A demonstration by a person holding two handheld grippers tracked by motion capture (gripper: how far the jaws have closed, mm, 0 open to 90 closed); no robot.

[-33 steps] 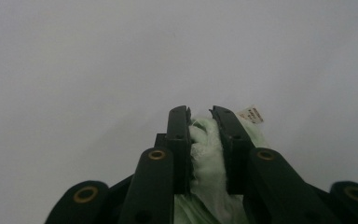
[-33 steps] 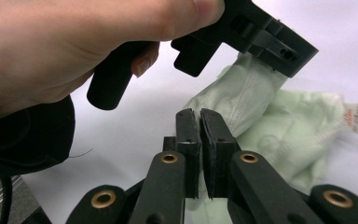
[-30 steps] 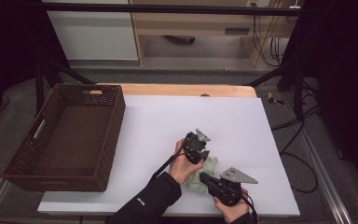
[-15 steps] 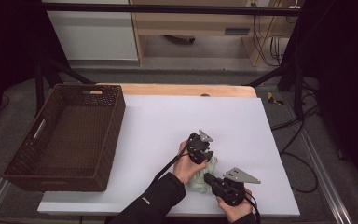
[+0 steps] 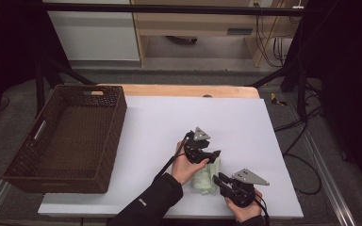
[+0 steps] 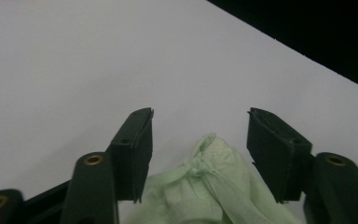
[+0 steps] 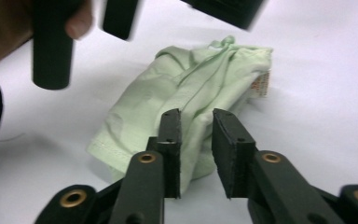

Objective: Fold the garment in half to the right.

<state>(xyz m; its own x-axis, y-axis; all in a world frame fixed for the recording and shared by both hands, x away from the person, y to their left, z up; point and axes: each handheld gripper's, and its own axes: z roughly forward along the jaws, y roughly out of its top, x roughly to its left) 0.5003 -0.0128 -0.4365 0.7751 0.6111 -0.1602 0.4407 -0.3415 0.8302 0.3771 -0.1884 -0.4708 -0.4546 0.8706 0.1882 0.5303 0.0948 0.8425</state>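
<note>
A folded pale green cloth garment (image 5: 206, 175) lies on the near part of the white table sheet (image 5: 245, 122), right of centre, between the two hands. The left gripper (image 5: 212, 154) sits at the cloth's far end; in the left gripper view its jaws have just been opening and now stand spread on either side of the bunched green fabric (image 6: 214, 177), touching nothing, so the bundle rests on the sheet under its own weight. The right gripper (image 5: 220, 179) comes in from the near right edge; its jaws have also just parted, leaving a narrow gap above the cloth's near fold (image 7: 186, 116), not pinching it. Both tools seem placed at opposite ends in order to let go of the finished fold. The dark brown woven wicker basket (image 5: 37, 141) stands well apart at the left, probably where the cloth belongs.
</note>
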